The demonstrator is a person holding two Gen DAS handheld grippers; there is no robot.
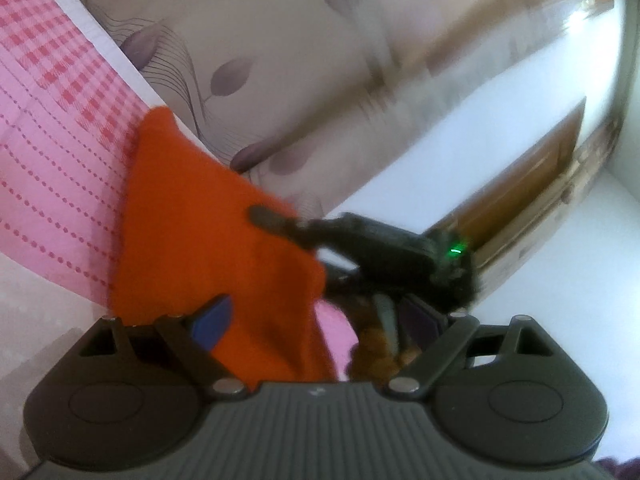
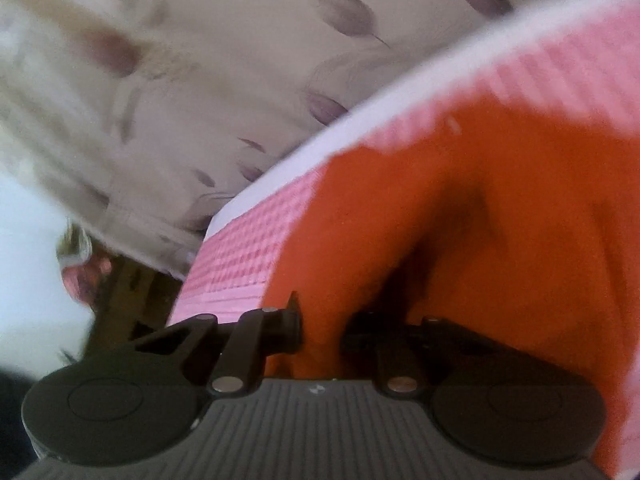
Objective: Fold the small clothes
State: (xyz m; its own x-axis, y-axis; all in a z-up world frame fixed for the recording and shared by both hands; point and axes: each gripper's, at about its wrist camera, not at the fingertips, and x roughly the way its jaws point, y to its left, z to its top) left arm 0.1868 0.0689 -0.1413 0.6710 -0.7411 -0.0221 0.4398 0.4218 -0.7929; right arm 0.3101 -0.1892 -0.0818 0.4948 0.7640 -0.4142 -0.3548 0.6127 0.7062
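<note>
Orange garment (image 2: pixel 460 216) pinched in right gripper (image 2: pixel 320 332); left gripper (image 1: pixel 316 320) agape.

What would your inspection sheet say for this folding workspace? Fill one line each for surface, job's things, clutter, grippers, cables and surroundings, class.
Surface: pink bedspread with red checks and dotted lines, white edge.
Job's things: one orange garment lying on the bedspread, partly lifted and creased.
Clutter: nothing seen.
Grippers: left gripper stands wide open, garment edge between its fingers, not pinched; right gripper has narrowed onto a fold of the garment, and in the left wrist view its fingertip lies on the cloth.
Cables: nothing seen.
Surroundings: leaf-patterned wallpaper, white wall, a wooden frame; much is blurred.
</note>
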